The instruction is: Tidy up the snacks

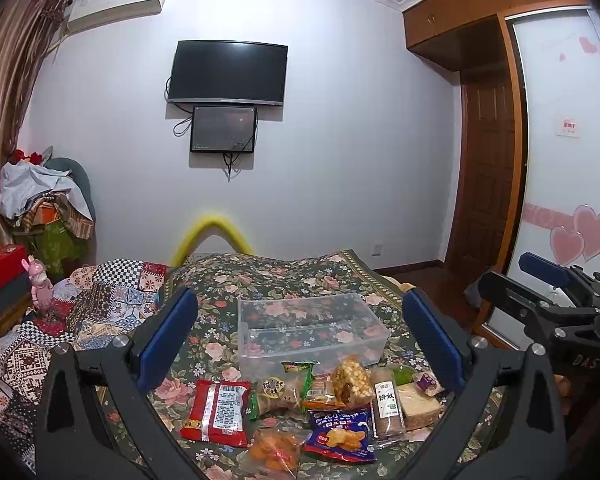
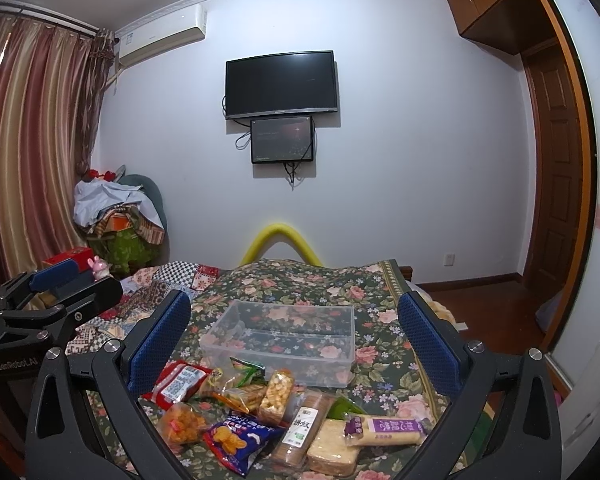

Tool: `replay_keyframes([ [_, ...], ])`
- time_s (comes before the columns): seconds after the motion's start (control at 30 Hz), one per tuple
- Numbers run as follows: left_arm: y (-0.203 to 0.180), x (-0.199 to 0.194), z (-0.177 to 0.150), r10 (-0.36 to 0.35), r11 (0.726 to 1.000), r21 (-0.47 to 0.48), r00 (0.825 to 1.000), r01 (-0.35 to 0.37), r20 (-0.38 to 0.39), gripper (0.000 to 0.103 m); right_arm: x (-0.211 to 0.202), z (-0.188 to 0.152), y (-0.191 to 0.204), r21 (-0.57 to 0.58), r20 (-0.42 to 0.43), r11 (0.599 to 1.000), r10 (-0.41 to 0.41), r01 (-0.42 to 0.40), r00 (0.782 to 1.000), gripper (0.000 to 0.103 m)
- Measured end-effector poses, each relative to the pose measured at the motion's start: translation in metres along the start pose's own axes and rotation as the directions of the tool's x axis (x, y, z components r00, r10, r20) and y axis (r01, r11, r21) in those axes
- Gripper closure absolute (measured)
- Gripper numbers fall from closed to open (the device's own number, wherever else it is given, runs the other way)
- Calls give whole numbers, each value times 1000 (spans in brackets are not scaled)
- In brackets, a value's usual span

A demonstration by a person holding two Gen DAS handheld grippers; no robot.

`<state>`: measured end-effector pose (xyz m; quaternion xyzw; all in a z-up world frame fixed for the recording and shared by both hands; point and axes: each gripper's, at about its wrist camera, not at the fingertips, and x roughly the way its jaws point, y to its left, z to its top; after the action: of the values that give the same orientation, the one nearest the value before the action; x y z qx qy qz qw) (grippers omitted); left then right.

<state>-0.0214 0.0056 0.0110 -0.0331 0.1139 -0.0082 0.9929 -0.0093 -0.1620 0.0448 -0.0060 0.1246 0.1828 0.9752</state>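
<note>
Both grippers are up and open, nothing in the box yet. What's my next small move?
Probably lower the right gripper onto the purple-label bar. The box holds nothing, every snack lies on the bedspread before it, and that bar sits at the pile's right edge, clear on top for open jaws.

1. Left gripper (image 1: 300, 340): jaws spread wide, blue-padded fingers (image 1: 168, 336) well apart, nothing between them; aimed forward and slightly down.
2. Right gripper (image 2: 294, 340): likewise wide apart, blue pads (image 2: 428, 344) bare, gripping nothing.
3. Both held level, side by side, near each other; each shows at the edge of the other's view.
</note>
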Motion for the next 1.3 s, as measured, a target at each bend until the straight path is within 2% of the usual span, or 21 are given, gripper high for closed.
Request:
replay_keyframes([
  [0.43, 1, 0, -1, -2, 1000, 11, 1000, 2, -1, 0, 4, -2, 4, -7, -3, 1000, -5, 5, 1000, 0],
  [0.63, 5, 9, -6, 20, 999, 24, 1000, -20, -5, 0, 13, -8, -1, -9, -26, 1000, -25, 25, 999, 0],
  [0.9, 32, 39, -22, 54, 999, 13, 993, -53, -106, 0, 30, -24, -13, -44, -99, 997, -60, 56, 993, 0],
  [1.0, 44, 50, -31, 76, 997, 7, 987, -76, -141, 4, 39, -35, -22, -52, -147, 996, -78, 71, 986, 0],
  [1.13, 61, 69, -43, 98, 995, 13, 971, -98, -216, 13, 48, -46, -33, -44, -204, 996, -91, 84, 975, 0],
  [1.3, 78, 89, -59, 106, 994, 20, 951, -105, -291, 16, 59, -60, -49, -22, -275, 995, -102, 100, 956, 1],
])
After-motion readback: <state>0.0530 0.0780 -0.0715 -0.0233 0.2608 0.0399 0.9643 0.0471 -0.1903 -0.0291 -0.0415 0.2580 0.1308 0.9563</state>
